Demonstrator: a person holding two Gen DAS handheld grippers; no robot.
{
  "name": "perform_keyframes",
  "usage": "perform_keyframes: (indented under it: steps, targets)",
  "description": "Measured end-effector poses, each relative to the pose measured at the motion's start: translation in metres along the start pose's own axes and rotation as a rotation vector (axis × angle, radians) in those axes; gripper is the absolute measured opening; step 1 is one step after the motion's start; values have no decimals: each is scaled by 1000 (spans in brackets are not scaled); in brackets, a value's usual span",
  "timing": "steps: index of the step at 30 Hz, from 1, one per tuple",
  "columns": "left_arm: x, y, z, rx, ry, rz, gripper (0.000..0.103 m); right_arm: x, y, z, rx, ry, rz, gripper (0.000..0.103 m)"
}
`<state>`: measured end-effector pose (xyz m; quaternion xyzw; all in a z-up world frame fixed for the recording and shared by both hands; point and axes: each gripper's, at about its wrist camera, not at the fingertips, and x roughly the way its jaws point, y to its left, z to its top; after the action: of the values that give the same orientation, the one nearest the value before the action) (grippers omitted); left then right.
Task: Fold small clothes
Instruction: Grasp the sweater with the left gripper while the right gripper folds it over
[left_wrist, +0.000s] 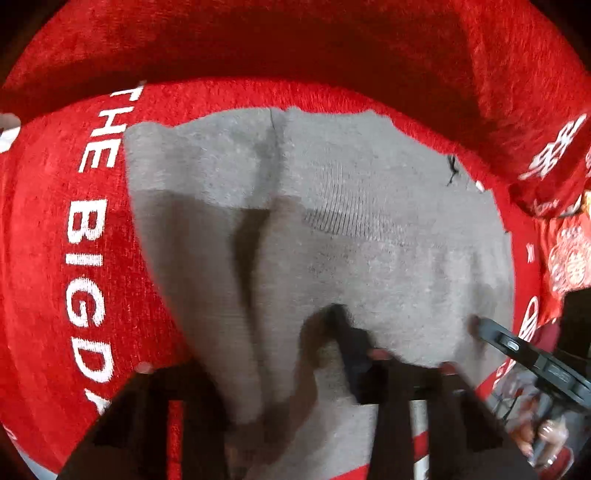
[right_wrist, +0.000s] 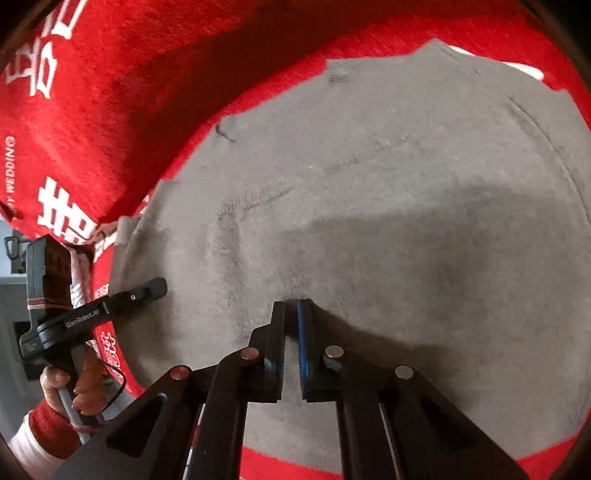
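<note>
Grey knit garment (right_wrist: 388, 206): one piece, lying spread over the red cloth, filling most of both wrist views; a lengthwise crease is running down it in the left wrist view.
Red cloth (left_wrist: 66, 236): plush, white lettering printed on it, covering the surface under the garment and rising in a fold behind it.
Surroundings: second red printed fabric (left_wrist: 569, 240) is sitting bunched at the right edge of the left view; nothing is lying on top of the garment except the two tools.
Left gripper (right_wrist: 157, 287): seen from the right wrist view, its tip is touching the garment's near left edge; fingers are looking pressed together, likely pinching the knit, but blur in its own view is making this uncertain.
Left hand (right_wrist: 79, 387): wrapping the tool's handle, red-and-white sleeve showing.
Right gripper (right_wrist: 291, 314): tips are pressing down on the garment near its middle; pads are sitting close with a narrow gap, and I cannot tell if fabric is caught between them.
Count: one garment, two grippers.
Containers: none in view.
</note>
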<state>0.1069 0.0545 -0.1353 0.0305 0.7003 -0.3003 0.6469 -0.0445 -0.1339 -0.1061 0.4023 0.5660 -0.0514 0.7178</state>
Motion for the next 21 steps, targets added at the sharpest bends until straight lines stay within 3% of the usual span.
perform_keyframes:
  steps: [2, 4, 9, 15, 21]
  targets:
    - [-5, 5, 0, -15, -6, -20, 16, -6, -7, -2, -27, 9, 23, 6]
    - [-14, 3, -1, -23, -32, -50, 16, -8, -16, -4, -10, 36, 103, 8]
    - [-52, -31, -3, 19, -106, -136, 16, -31, -52, -9, 62, 56, 231, 10]
    - [-78, -120, 8, 139, -157, -210, 16, -77, -103, -5, 139, 0, 308, 11]
    - [-35, -239, 16, 280, -123, -223, 16, -90, -155, -1, 239, -32, 340, 14]
